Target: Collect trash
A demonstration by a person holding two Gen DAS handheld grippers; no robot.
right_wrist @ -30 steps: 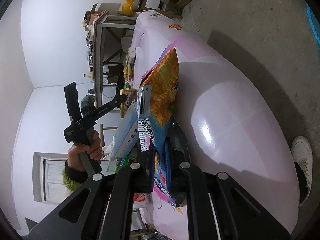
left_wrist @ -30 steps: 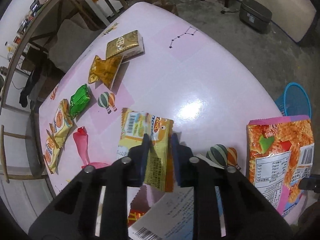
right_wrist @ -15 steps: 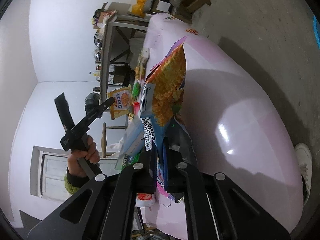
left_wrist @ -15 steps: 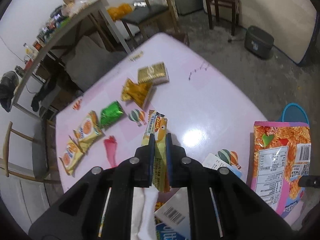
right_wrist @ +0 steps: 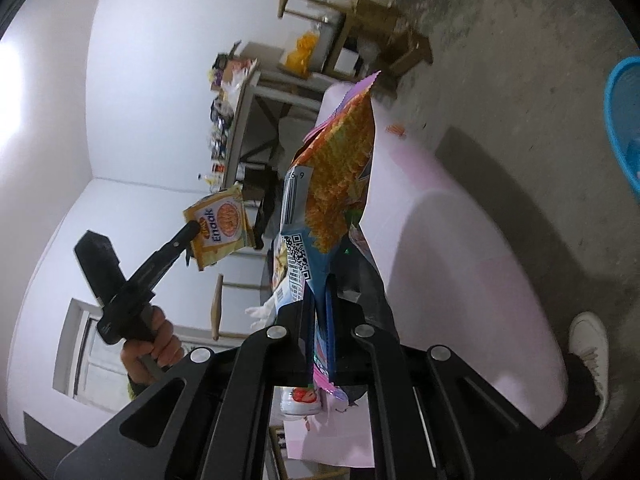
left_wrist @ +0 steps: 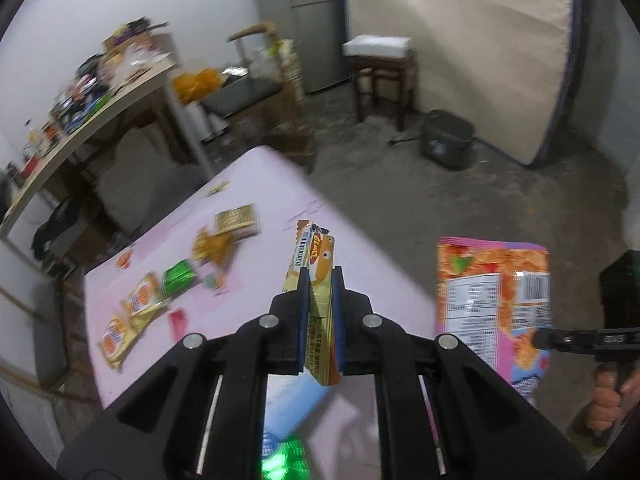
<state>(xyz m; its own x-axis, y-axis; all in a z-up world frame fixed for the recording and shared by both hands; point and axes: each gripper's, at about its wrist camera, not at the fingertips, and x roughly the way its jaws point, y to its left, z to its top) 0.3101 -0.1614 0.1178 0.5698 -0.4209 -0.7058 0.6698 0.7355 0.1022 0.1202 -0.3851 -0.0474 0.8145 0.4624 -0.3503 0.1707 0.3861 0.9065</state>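
Observation:
My left gripper is shut on a yellow snack wrapper and holds it well above the pink table. The wrapper also shows in the right wrist view, held high. My right gripper is shut on a large orange and pink snack bag, which shows at the right of the left wrist view. Several wrappers lie on the table: gold ones, a green one, yellow-orange ones and a red one.
A blue basket stands on the floor right of the table. A cluttered shelf table, a chair, a stool and a grey box stand beyond. A shoe is beside the table.
My left gripper has closed on the yellow wrapper and lifted it high off the table. My right gripper kept its hold on the orange bag and rose with it.

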